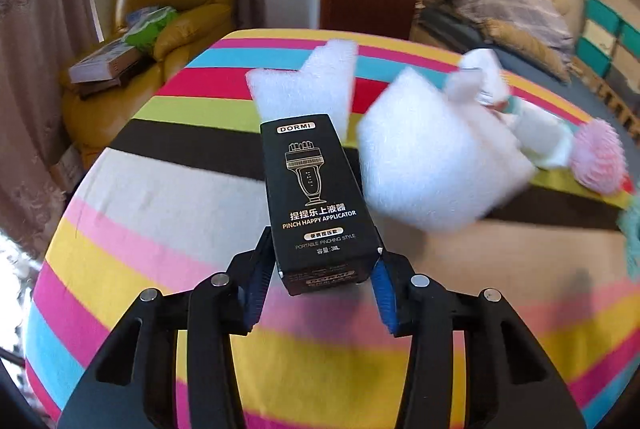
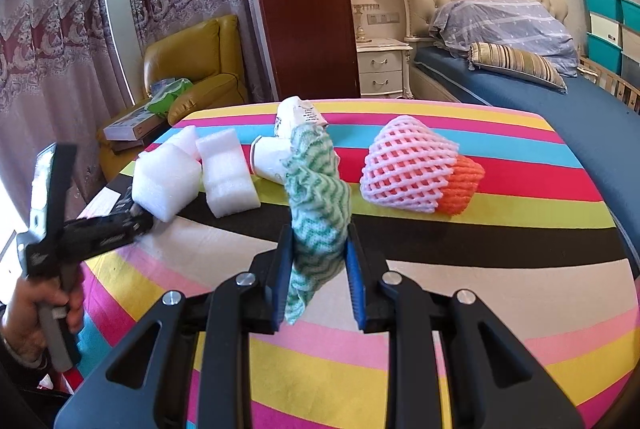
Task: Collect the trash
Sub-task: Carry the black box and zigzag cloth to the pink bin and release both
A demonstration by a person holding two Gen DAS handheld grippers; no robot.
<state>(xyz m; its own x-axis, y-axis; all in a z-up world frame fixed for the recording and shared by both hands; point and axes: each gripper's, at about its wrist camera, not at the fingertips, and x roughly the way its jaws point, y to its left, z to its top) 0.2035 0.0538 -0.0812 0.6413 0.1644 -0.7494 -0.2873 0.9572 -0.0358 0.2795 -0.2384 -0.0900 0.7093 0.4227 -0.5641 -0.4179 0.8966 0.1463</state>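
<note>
Left gripper [image 1: 322,271] is clamped on the near end of a tall black cardboard box [image 1: 314,199] over the rainbow-striped tablecloth [image 1: 120,229], while the right gripper [image 2: 318,269] pinches a crumpled green-and-white zigzag cloth [image 2: 318,205], blurry white foam blocks [image 1: 432,165] probably just beside the box.

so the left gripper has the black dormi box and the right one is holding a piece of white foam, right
Not quite. The left gripper does have the black box, but the right gripper is shut on a green and white zigzag cloth, not white foam. The right wrist view shows it; the white foam blocks lie on the striped table.
</note>
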